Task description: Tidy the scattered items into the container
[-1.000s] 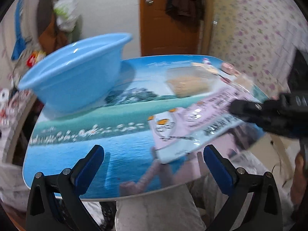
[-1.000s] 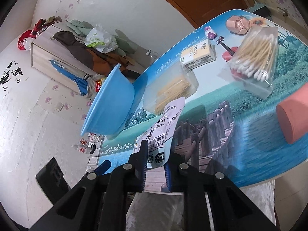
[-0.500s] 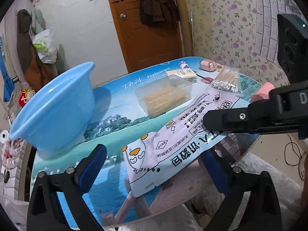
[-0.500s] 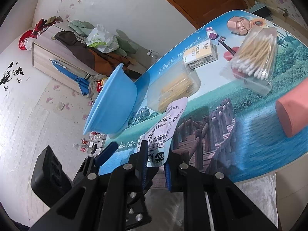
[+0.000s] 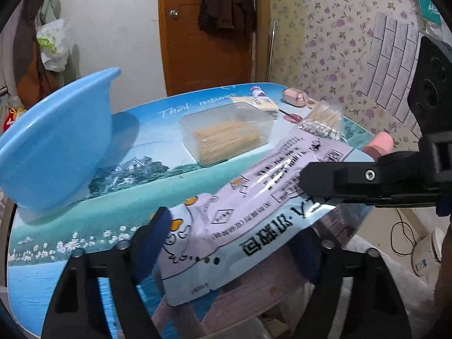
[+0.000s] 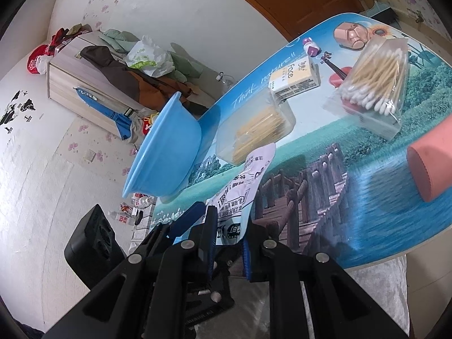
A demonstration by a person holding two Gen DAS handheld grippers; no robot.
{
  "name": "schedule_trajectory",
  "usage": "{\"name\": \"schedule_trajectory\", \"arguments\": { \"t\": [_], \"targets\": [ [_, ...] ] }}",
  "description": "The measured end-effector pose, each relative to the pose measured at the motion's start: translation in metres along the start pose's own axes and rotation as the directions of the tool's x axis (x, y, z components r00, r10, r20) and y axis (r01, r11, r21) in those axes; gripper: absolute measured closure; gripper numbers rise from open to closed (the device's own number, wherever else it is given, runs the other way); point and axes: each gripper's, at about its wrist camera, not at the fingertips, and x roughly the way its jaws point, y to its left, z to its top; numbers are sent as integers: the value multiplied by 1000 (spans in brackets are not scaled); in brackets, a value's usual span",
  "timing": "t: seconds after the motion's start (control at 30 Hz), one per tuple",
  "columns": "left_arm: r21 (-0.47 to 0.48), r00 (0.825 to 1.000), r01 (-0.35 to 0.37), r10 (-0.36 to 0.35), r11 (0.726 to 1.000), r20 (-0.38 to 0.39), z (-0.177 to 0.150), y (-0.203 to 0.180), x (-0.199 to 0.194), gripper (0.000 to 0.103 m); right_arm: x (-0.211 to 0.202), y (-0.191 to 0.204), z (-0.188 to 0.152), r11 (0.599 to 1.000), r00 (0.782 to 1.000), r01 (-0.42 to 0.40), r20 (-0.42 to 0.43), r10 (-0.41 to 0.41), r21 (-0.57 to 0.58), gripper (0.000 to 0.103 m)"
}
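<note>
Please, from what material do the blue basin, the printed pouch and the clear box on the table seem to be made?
Basin: probably moulded plastic, smooth and glossy; light reflects softly on its wall. Pouch: likely thin plastic film, shiny; it bends, wrinkles and shows glare across the print. Clear box: seemingly rigid transparent plastic; the pale sticks inside show through its slightly cloudy walls.
</note>
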Motion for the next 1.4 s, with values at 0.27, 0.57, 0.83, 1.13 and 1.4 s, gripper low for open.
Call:
{"name": "schedule_trajectory", "arguments": {
  "t": [0.27, 0.57, 0.83, 1.13, 1.4],
  "targets": [
    [108, 998, -53, 49, 993, 38, 2, -16, 1, 61, -1, 3, 1, 1000, 1000, 0, 1, 0, -8, 87],
    [149, 993, -97, 86, 984, 76, 2, -18, -2, 80, -8, 10, 3, 1000, 1000, -13, 24, 13, -15, 85],
    [171, 990, -113, 96, 979, 104, -1, -20, -13, 84, -19, 22, 5, 999, 999, -23, 35, 25, -47, 85],
    [167, 987, -130, 111, 977, 114, 3, -19, -19, 84, -28, 31, 1, 997, 998, -34, 42, 37, -69, 86],
    [168, 979, -163, 139, 972, 148, 6, -16, -33, 84, -39, 48, -2, 992, 996, -56, 63, 63, -117, 86]
  ]
}}
